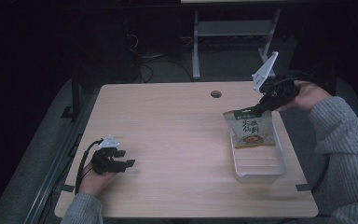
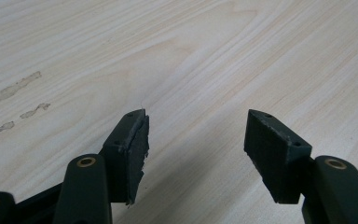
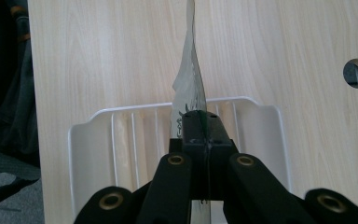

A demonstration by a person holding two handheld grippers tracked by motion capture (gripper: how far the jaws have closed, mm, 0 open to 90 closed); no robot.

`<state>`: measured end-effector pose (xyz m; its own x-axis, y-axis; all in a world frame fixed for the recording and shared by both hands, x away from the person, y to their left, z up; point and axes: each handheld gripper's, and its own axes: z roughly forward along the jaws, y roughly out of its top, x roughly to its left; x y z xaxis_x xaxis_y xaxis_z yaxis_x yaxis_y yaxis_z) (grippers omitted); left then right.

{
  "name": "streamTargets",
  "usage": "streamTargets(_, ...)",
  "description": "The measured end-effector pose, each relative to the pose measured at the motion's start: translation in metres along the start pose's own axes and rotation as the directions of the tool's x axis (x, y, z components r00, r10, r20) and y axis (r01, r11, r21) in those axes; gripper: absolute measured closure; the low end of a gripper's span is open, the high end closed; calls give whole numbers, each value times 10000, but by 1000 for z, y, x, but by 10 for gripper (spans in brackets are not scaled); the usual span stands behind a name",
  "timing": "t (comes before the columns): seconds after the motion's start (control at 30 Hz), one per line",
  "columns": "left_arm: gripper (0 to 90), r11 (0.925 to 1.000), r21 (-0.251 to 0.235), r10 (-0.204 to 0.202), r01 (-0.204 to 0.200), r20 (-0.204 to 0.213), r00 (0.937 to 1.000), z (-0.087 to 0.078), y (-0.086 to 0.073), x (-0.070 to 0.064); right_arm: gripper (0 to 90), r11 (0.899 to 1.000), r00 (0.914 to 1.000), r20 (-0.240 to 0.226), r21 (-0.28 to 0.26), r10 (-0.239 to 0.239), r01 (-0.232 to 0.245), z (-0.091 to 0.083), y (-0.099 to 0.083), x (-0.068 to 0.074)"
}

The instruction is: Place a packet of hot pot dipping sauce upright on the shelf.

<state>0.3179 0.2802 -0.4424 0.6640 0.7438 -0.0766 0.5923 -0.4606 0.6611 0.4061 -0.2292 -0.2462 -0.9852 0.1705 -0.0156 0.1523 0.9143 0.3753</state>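
left gripper [image 1: 125, 160], near the front left edge of the table [image 1: 168, 140]: held low over the wood by the person's left hand [image 1: 92, 179], its jaws spread apart with nothing between them. in the left gripper view the left gripper [image 2: 196, 140] has bare pale wood grain in the gap between its two black pads [image 2: 265, 144], and a few pale smears mark the table [image 2: 121, 56] at the left.

white tray [image 1: 258, 163], front right of the table: a shallow ribbed plastic tray, lying flat.

food pouch [image 1: 249, 128], over the far end of the tray: a printed packet with a green top band, hanging upright with its lower edge down in the tray. right gripper [image 1: 259, 110]: clamped on the pouch's top edge, held from the far right by the person's right hand [image 1: 307, 95]. in the right gripper view the right gripper [image 3: 204, 135] has its jaws pressed together on the food pouch [image 3: 189, 79], seen edge-on as a thin wavy strip above the white tray [image 3: 121, 140].

round cable hole [image 1: 216, 94], far side of the table, well apart from the tray.
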Motion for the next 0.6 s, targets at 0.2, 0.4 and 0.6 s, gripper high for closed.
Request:
streamTargets(0.2, 391, 10000, 6, 9, -9, 23, 10000, 0, 0, 0, 892, 9999, 9999, 9, 25, 125, -125, 11, -8, 1)
streamTargets(0.4, 390, 10000, 51, 30, -31, 43, 10000, 0, 0, -1, 892, 9996, 9996, 48, -35, 293, -293, 18, -17, 3)
streamTargets(0.6, 390, 9999, 67, 96, -96, 62, 9999, 1, 1, -2, 891, 9990, 9989, 102, -48, 454, -454, 24, -24, 6)
